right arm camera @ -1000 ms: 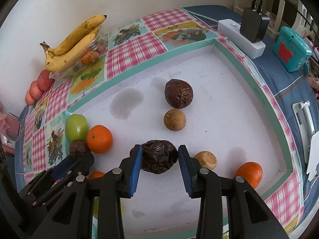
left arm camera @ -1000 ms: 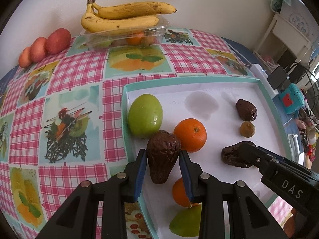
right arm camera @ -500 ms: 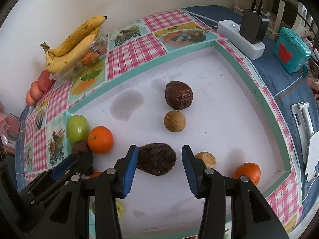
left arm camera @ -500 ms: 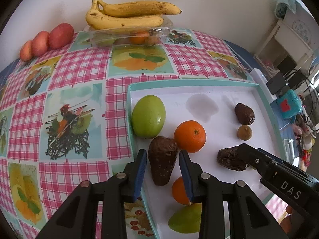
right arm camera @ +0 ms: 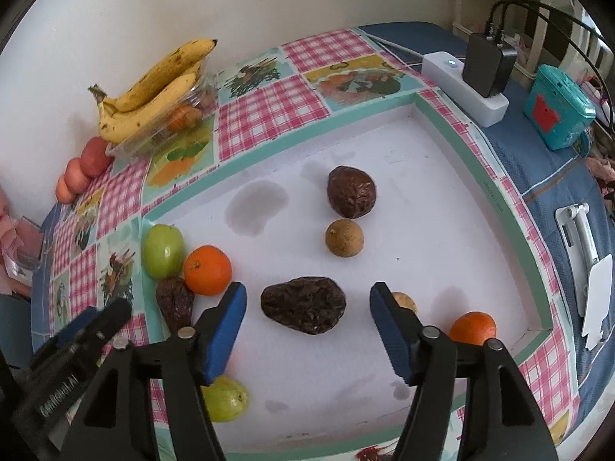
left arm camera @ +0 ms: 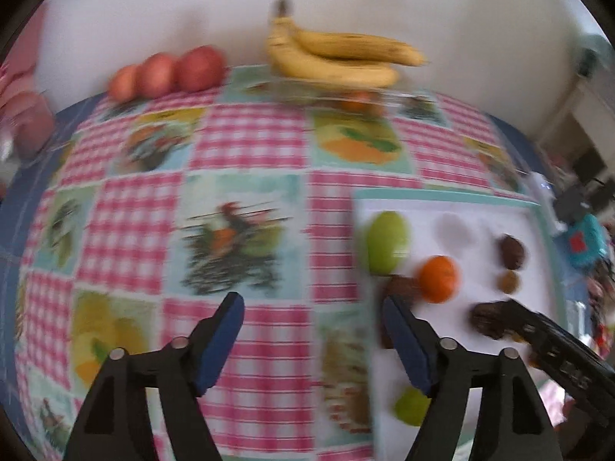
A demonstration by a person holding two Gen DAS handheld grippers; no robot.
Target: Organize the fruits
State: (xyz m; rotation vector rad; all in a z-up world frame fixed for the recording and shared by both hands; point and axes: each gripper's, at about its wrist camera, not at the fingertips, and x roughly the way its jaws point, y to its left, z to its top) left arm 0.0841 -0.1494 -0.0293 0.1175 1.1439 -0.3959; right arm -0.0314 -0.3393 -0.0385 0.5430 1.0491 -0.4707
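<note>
Gaping right claw (right arm camera: 307,307) straddles wrinkled avocado (right arm camera: 303,304)

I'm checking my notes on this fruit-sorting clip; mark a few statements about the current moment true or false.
1. The right tool is shut on the dark wrinkled fruit. False: it is open, with the fruit lying on the white tray between its fingers.
2. The left tool is open and holds nothing. True.
3. The bananas lie on the white tray. False: they rest on a clear plastic container by the wall.
4. An orange sits beside a green fruit on the tray. True.
</note>
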